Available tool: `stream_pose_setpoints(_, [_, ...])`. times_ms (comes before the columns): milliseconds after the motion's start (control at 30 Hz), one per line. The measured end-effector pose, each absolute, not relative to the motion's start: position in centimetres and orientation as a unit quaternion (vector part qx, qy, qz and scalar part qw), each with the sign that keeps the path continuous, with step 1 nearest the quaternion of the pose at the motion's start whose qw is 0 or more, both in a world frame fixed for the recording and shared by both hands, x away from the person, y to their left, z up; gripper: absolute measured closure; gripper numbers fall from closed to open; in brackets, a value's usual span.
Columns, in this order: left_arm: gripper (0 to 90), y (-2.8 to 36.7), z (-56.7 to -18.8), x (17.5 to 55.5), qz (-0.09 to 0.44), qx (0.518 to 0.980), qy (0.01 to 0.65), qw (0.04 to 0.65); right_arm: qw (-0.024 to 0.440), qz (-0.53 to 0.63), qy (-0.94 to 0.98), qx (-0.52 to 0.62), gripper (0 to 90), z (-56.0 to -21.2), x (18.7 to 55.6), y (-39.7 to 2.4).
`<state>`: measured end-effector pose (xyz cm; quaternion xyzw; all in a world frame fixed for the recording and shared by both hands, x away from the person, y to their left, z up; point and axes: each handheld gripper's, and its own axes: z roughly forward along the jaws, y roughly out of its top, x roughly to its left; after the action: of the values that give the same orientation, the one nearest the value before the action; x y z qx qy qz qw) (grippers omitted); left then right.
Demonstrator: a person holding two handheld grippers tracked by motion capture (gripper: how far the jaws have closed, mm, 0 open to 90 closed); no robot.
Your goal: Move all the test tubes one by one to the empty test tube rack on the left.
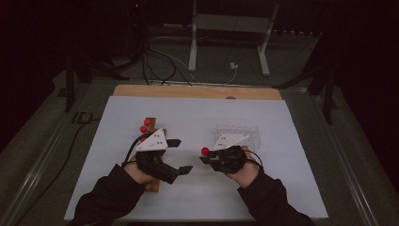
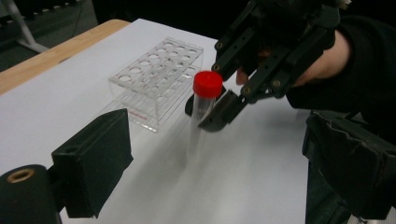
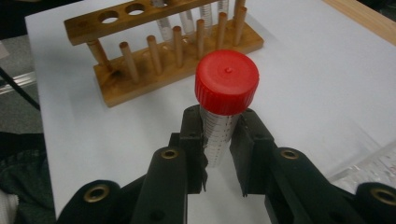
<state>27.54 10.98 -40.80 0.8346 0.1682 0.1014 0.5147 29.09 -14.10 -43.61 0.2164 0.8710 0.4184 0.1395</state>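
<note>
A clear tube with a red cap (image 3: 226, 81) stands upright between the jaws of my right gripper (image 3: 218, 140), which is shut on it just below the cap. In the high view the tube (image 1: 205, 150) and right gripper (image 1: 203, 158) are over the middle of the white mat (image 1: 197, 113). The left gripper view shows the tube (image 2: 205, 93) held above the mat by the right gripper (image 2: 204, 111). My left gripper (image 1: 182, 155) is open with nothing in it, left of the tube; its jaws (image 2: 219, 168) stand wide apart.
A wooden tube rack (image 1: 150, 123) lies under and behind the left hand, with red-capped tubes (image 1: 145, 125) at its far end. A clear plastic rack with several holes (image 1: 237, 131) stands beyond the right hand. The table's wooden edge (image 1: 197, 91) lies behind the mat.
</note>
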Motion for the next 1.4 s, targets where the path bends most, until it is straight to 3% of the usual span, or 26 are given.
stream_pose_setpoints(67, [16.6, 10.7, -40.8, 27.6, 0.102, 0.833, 0.165, 0.518, 0.137, 0.419, 0.872, 0.213, 74.9, -43.6, 28.9, -14.0])
stream_pose_setpoints(133, [17.3, 10.3, -40.8, 27.7, 0.101, 0.836, 0.161, 0.515, 0.135, 0.418, 0.873, 0.21, 74.9, -43.6, 28.7, -13.8])
stream_pose_setpoints(667, [54.5, 8.3, -40.9, 27.9, 0.115, 0.849, 0.132, 0.498, 0.119, 0.425, 0.876, 0.192, 74.9, -43.6, 27.8, -12.8])
stream_pose_setpoints(1167, [70.1, 7.9, -41.5, 28.1, 0.109, 0.853, 0.123, 0.496, 0.118, 0.424, 0.878, 0.189, 74.9, -43.5, 27.6, -12.7])
stream_pose_setpoints(1400, [71.7, 7.8, -41.4, 28.0, 0.116, 0.854, 0.119, 0.492, 0.118, 0.427, 0.876, 0.19, 74.9, -43.5, 27.6, -12.8])
